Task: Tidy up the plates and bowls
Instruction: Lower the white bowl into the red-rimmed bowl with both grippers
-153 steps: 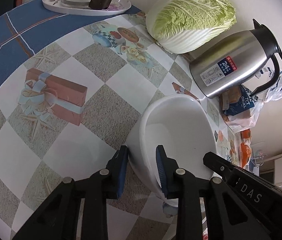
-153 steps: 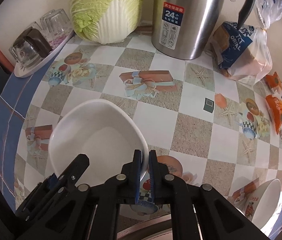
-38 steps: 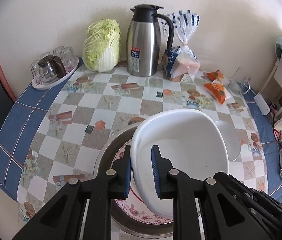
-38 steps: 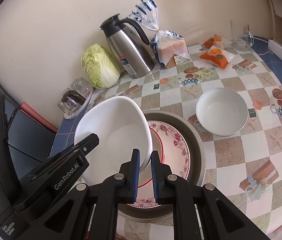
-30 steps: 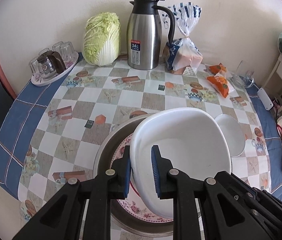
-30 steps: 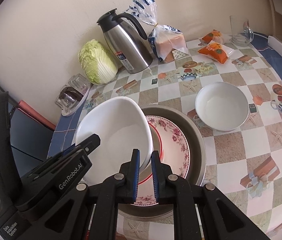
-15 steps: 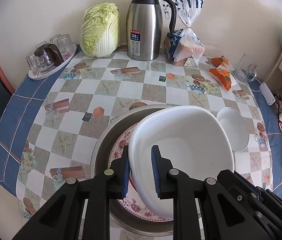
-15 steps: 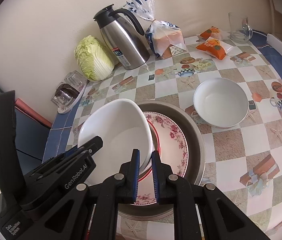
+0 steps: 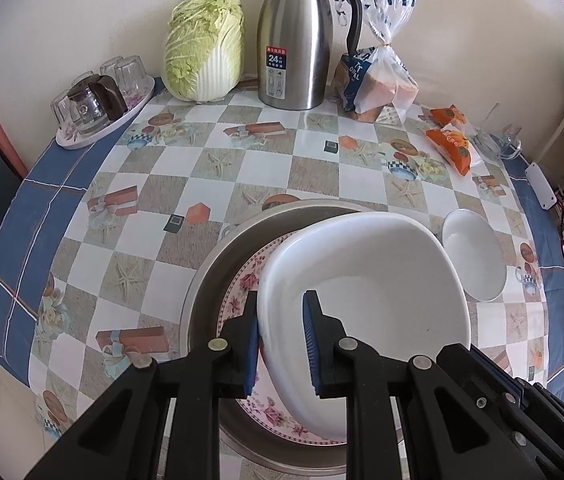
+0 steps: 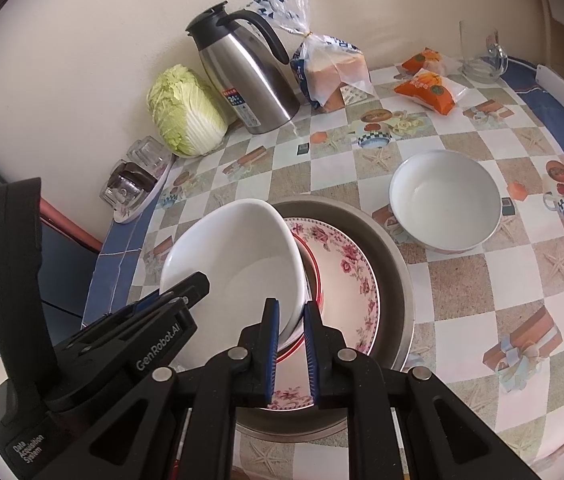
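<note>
Holding one large white bowl (image 9: pixel 366 280) between them, both grippers grip its rim from opposite sides: the left gripper (image 9: pixel 281 338) has its narrow jaws closed on the near-left rim, one pad inside and one outside, and the right gripper (image 10: pixel 291 342) pinches the opposite rim the same way. The bowl hangs tilted above the floral plate (image 10: pixel 346 272), which already lies inside the wide metal basin (image 10: pixel 394 256) near the front edge of the tabletop (image 9: pixel 218 168). Whether the bowl's underside touches the plate cannot be told.

By my reading the stack is begun: plate in basin, and the big bowl about to be set on it. A second, smaller white bowl (image 10: pixel 444 200) sits apart on the tabletop just beyond the basin toward the right edge, not yet gathered, so that step looks left to do.

Both grippers angle steeply downward over the basin, close together, fingers converging on the bowl.

Along the far edge, against the wall, stand a cabbage (image 9: pixel 204 48), a steel thermos jug (image 9: pixel 294 36) and a bagged loaf (image 9: pixel 378 80); a tray of glasses (image 9: pixel 102 96) sits at the far left.
</note>
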`<state>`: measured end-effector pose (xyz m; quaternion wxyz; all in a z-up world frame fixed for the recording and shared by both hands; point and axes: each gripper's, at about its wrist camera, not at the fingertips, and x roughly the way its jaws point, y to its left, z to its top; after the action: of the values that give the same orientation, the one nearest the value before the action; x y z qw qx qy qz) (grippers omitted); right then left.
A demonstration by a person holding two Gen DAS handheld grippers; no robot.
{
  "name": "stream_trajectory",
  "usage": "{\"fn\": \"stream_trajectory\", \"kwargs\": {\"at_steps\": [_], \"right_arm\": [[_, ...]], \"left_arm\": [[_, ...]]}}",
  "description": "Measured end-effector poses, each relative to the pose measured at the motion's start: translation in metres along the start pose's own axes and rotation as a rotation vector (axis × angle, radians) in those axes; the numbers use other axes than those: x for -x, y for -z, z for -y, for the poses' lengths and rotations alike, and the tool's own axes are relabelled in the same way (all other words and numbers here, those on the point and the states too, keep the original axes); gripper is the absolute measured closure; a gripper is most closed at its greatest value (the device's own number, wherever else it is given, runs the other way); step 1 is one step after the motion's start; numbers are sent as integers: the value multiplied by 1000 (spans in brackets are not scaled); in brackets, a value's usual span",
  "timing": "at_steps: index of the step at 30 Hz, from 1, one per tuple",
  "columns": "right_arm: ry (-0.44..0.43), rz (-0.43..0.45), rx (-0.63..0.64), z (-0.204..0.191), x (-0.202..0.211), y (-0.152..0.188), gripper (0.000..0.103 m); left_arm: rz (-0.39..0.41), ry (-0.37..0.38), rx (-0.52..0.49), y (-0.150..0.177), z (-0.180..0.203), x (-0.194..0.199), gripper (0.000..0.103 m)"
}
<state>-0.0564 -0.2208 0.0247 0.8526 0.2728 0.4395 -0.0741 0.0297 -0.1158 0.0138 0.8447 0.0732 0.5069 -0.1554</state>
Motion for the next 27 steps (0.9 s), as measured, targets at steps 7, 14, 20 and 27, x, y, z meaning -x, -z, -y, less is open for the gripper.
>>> {"fn": "stream_trajectory", "kwargs": {"at_steps": [7, 14, 20, 27], "right_arm": [[12, -11, 6, 0, -5, 0, 88], [17, -16, 6, 0, -9, 1, 88], [14, -11, 0, 1, -9, 0, 88], [16, -11, -3, 0, -9, -1, 88]], "left_arm": [[-15, -15, -9, 0, 1, -6, 82], [-6, -25, -20, -1, 4, -7, 82], [-4, -19, -15, -1, 3, -6, 82], [-4, -20, -16, 0, 2, -7, 82]]}}
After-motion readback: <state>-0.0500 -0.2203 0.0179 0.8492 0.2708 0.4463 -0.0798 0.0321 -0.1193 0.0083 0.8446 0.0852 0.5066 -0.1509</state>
